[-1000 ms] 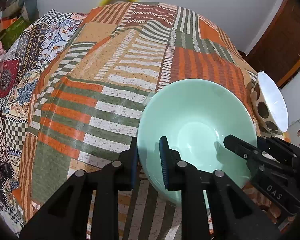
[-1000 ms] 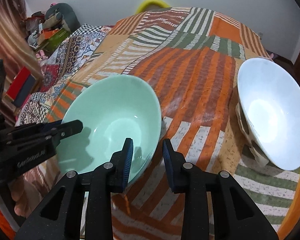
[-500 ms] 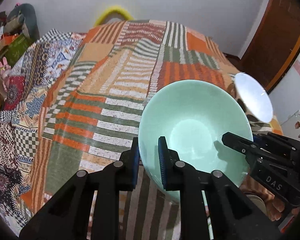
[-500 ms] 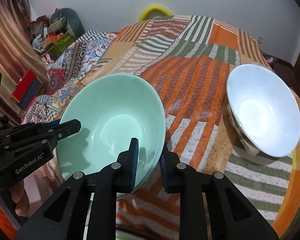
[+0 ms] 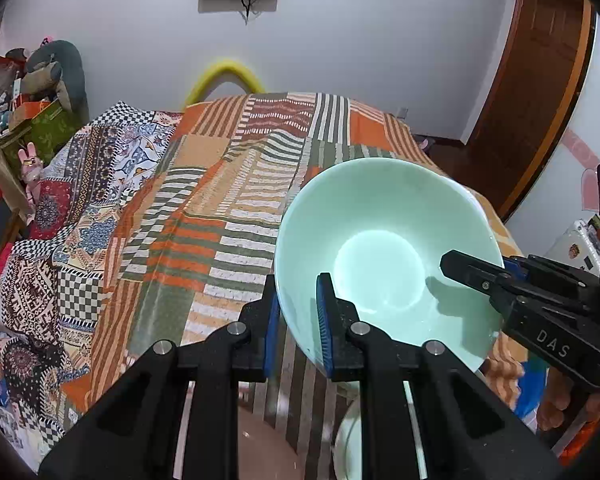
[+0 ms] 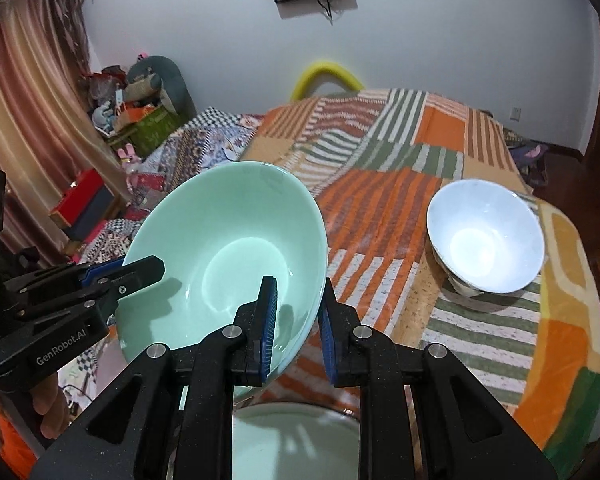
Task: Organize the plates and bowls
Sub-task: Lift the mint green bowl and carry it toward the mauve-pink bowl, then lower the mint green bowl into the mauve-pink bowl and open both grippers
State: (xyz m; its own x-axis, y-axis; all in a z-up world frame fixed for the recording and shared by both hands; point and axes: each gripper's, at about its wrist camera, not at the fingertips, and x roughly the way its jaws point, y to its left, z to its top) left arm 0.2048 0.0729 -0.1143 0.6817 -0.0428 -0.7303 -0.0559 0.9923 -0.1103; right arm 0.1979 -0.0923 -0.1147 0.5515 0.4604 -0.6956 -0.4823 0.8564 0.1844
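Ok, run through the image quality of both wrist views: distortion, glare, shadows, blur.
Left wrist view: strong fisheye bend with dark corner vignetting; the right hand-held gripper casts a shadow inside the green bowl; the bottom edge is soft. Right wrist view: same bend; a bright patch of glare in the white bowl; the foreground dish at the bottom is blurred.

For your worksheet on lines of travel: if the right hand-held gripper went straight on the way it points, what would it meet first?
Probably the striped bedspread, left of the white bowl; the mint bowl is already clamped in the right hand-held gripper.

Both grippers have lifted the green bowl [image 5: 384,248] off the cloth (another bowl [image 6: 296,440] now shows beneath).
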